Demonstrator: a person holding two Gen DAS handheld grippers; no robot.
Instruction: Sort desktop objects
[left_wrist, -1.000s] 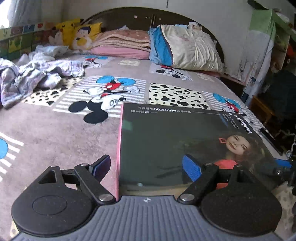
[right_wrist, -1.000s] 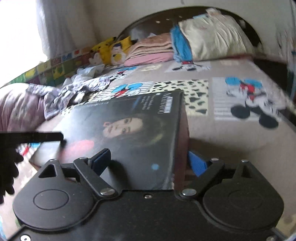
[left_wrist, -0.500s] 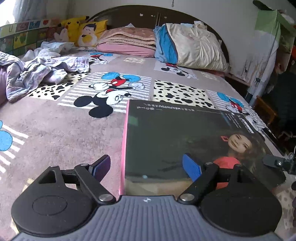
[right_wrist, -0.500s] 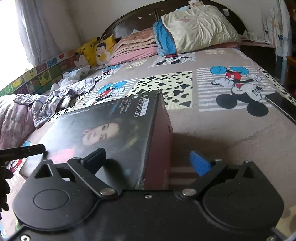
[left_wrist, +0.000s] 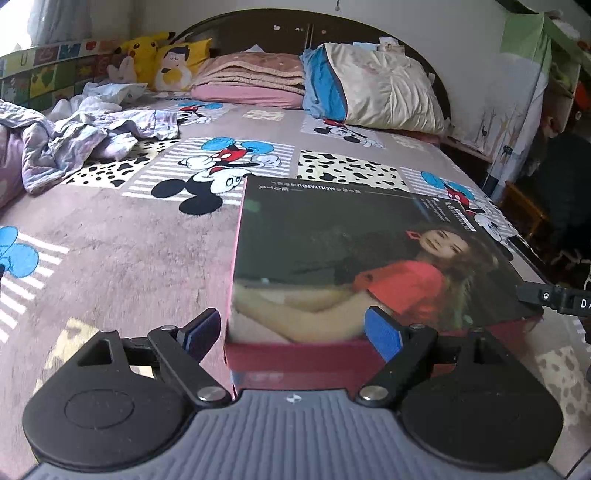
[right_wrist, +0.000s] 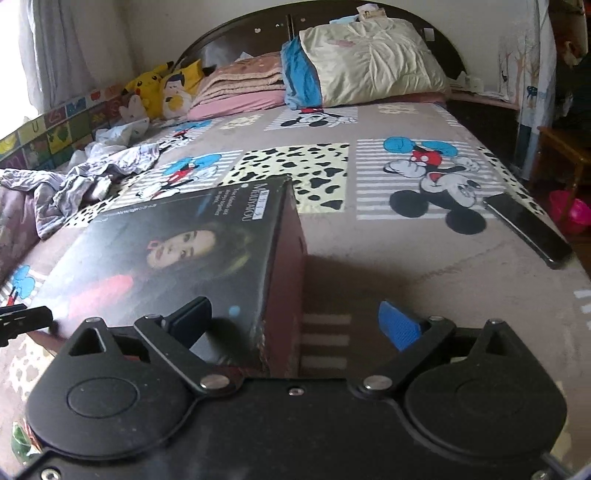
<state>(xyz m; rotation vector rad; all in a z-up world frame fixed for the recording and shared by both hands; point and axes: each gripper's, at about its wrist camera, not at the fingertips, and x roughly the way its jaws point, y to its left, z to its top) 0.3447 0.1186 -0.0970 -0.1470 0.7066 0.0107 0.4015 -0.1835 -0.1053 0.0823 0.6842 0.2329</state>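
A flat dark box (left_wrist: 354, 254) with a woman's picture on its lid and pink-red sides lies on the bed; it also shows in the right wrist view (right_wrist: 177, 258). My left gripper (left_wrist: 295, 330) is open, its jaws straddling the box's near left corner. My right gripper (right_wrist: 297, 325) is open, its jaws straddling the box's near right corner. Each gripper's tip shows at the edge of the other's view. Whether the pads touch the box I cannot tell.
The bed (left_wrist: 110, 236) has a Mickey Mouse cover. A black phone (right_wrist: 528, 229) lies near its right edge. Crumpled clothes (left_wrist: 74, 136) lie at left. Pillows (left_wrist: 373, 88), folded blankets (left_wrist: 251, 79) and plush toys (left_wrist: 162, 59) sit at the headboard.
Both grippers have drawn back toward the foot of the bed; more of the box's near side and lid shows. The jaws stay open.
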